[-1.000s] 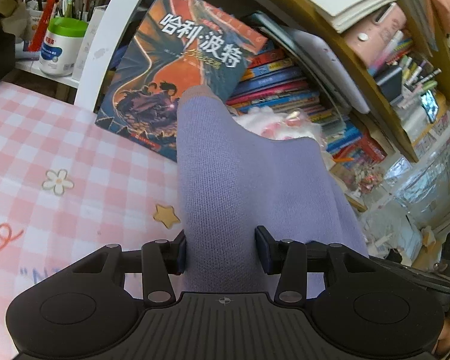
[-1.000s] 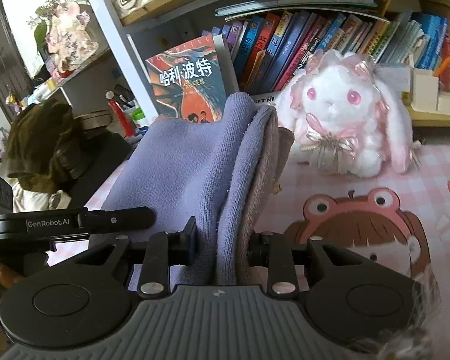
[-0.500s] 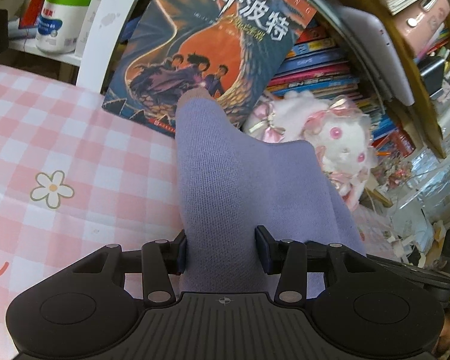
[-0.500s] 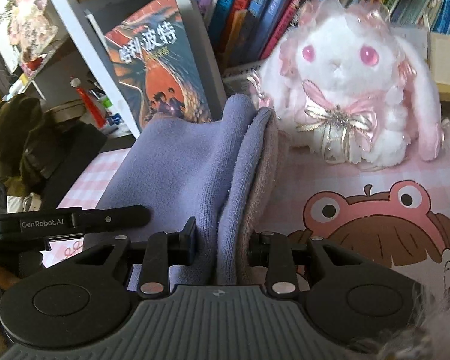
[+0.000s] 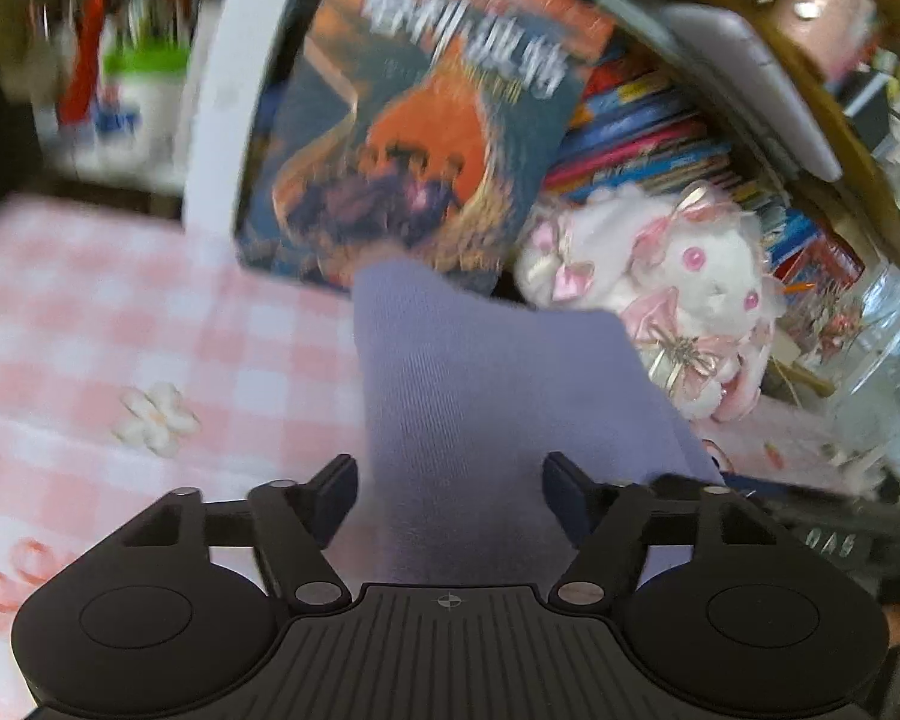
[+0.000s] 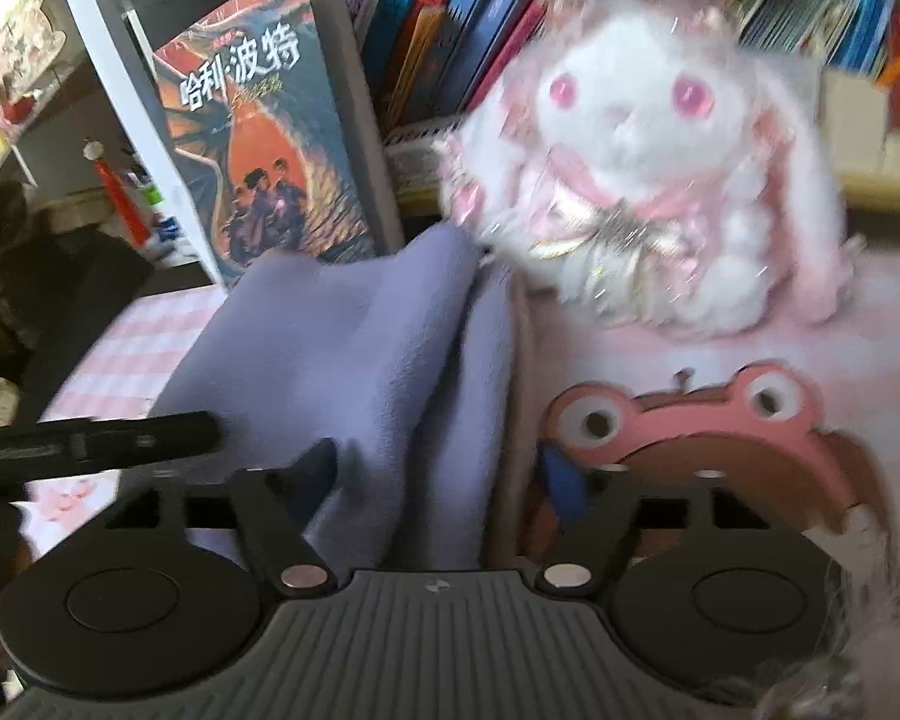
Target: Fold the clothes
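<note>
The left gripper (image 5: 450, 480) has its two fingers spread wide, and the purple cloth (image 5: 492, 396) lies between them with a gap on each side, so it is not being pinched. The right gripper (image 6: 438, 468) looks the same: its fingers stand apart, with the folded cloth (image 6: 354, 354) sitting loose in the middle. I think both have let go because the cloth is folded and set down on the pink checked table (image 5: 120, 324). The cloth is a long strip. Its long way runs straight out from the grippers toward the back, and its far end points at the big book (image 5: 414, 138) leaning on the shelf. In the right view its layers lie on top of each other, with the stacked edges showing on the right side. A white bunny (image 6: 648, 180) sits just beside the far end.
</note>
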A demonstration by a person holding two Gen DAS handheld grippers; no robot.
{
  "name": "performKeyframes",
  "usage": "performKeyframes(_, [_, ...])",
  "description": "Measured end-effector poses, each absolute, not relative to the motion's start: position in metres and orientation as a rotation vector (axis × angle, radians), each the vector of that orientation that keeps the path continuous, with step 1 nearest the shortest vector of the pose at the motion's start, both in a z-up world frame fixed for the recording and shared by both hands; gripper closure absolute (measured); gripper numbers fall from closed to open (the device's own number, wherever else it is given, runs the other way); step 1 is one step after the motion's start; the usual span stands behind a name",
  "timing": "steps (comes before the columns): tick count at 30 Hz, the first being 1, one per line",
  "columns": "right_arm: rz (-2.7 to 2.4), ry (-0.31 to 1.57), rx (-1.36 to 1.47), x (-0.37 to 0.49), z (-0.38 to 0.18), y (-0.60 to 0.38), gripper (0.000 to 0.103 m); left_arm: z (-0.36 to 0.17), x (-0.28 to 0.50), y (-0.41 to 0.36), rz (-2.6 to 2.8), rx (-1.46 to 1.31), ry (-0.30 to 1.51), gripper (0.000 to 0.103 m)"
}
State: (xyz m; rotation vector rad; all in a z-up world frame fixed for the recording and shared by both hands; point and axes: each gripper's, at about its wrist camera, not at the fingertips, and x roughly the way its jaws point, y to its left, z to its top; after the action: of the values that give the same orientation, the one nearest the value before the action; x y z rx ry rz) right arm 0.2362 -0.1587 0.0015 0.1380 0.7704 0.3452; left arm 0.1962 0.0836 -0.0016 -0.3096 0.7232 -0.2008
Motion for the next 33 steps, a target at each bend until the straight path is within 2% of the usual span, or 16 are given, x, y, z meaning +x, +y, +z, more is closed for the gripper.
performKeyframes(2, [0.275,0.743,0.144,0.223,0.01,-0.164,0.014,0.002,0.178,0.081,-0.146,-0.285,0.693,0.016])
performKeyframes(6, [0.176,0.694,0.148,0.192,0.018,-0.174,0.011,0.009,0.141,0.077,-0.037,-0.236,0.631,0.009])
performKeyframes(12, [0.123,0.666,0.117,0.149,0.018,-0.18,0.004,0.016,0.093,0.066,0.078,-0.167,0.563,0.009])
performKeyframes(33, [0.185,0.666,0.017,0.071,0.015,-0.165,0.0,0.017,0.032,0.04,0.106,-0.078,0.564,0.009])
